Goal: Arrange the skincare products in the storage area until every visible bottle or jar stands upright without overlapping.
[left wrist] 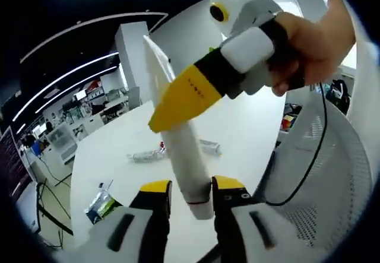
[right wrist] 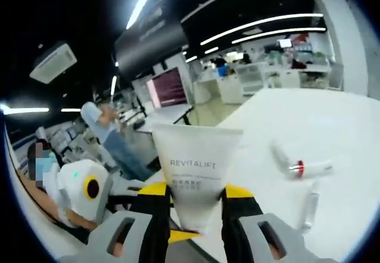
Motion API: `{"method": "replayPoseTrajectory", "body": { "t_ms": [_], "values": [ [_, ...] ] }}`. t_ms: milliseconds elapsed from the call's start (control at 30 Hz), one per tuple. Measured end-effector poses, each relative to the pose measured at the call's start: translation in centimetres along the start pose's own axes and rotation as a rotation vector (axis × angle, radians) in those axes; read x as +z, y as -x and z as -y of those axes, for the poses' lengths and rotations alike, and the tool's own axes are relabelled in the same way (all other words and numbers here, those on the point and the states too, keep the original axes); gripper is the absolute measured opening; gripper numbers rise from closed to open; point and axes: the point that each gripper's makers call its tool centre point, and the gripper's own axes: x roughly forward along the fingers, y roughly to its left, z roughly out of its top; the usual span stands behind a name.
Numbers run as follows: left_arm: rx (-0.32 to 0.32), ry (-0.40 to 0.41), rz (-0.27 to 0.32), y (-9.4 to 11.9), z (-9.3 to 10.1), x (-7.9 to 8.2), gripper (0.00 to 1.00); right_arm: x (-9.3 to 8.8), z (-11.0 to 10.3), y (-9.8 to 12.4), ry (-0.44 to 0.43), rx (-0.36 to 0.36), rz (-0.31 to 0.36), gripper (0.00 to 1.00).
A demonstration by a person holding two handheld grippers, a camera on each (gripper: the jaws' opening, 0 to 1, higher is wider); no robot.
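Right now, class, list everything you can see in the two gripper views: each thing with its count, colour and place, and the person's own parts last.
Tube: one, white, printed REVITALIFT, held up between both grippers.
Items lying on the table: two in the right gripper view, a white tube with a red band and a clear slim one.
Packet: one, green and clear, near table edge.
Table: one, white.
Chair: one, white mesh, beside the table.
Left gripper: yellow-tipped, shut on the tube.
Right gripper: yellow-tipped, shut on the tube.
Hand: one, holding the right gripper.

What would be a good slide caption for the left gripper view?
Both tongs grip one white tube above the white table: left tongs at its cap end, right tongs higher up.
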Motion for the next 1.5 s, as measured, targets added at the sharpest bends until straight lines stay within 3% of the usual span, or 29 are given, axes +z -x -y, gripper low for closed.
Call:
{"method": "replayPoseTrajectory", "body": {
  "t_ms": [100, 267, 367, 567, 733, 1000, 1167, 1333, 1500],
  "values": [
    [0.013, 0.012, -0.011, -0.1, -0.4, -0.2, 0.40, 0.5, 1.5, 0.7, 0.019, -0.043, 0.013, 0.27],
    [0.017, -0.029, -0.041, -0.2, -0.3, -0.8, 0.44, 0.8, 3.5, 1.7, -0.006, -0.098, 0.028, 0.27],
    [0.017, -0.032, -0.046, -0.3, -0.4, -0.9, 0.43, 1.2, 4.8, 2.2, 0.028, -0.138, 0.040, 0.28],
    [-0.031, -0.046, -0.067, -0.6, 0.6, -1.4, 0.44, 1.7, 8.4, 2.8, 0.003, -0.217, 0.045, 0.28],
    [-0.013, -0.041, -0.067, -0.6, 0.4, -1.4, 0.41, 2.8, 10.5, 3.4, 0.038, -0.257, 0.076, 0.28],
    [-0.012, -0.061, -0.085, -0.8, 0.3, -1.8, 0.38, 3.3, 15.9, 3.8, 0.032, -0.355, 0.044, 0.28],
    [0.029, -0.046, -0.098, -0.7, -0.4, -2.1, 0.39, 4.6, 19.1, 4.0, 0.038, -0.380, 0.032, 0.28],
    [0.011, -0.052, -0.124, -0.9, 0.0, -2.6, 0.39, 6.8, 22.3, 4.3, 0.082, -0.442, 0.038, 0.28],
    [0.018, -0.053, -0.113, -0.8, -0.1, -2.3, 0.40, 7.7, 25.1, 4.3, 0.041, -0.496, 0.055, 0.29]
  ]
}}
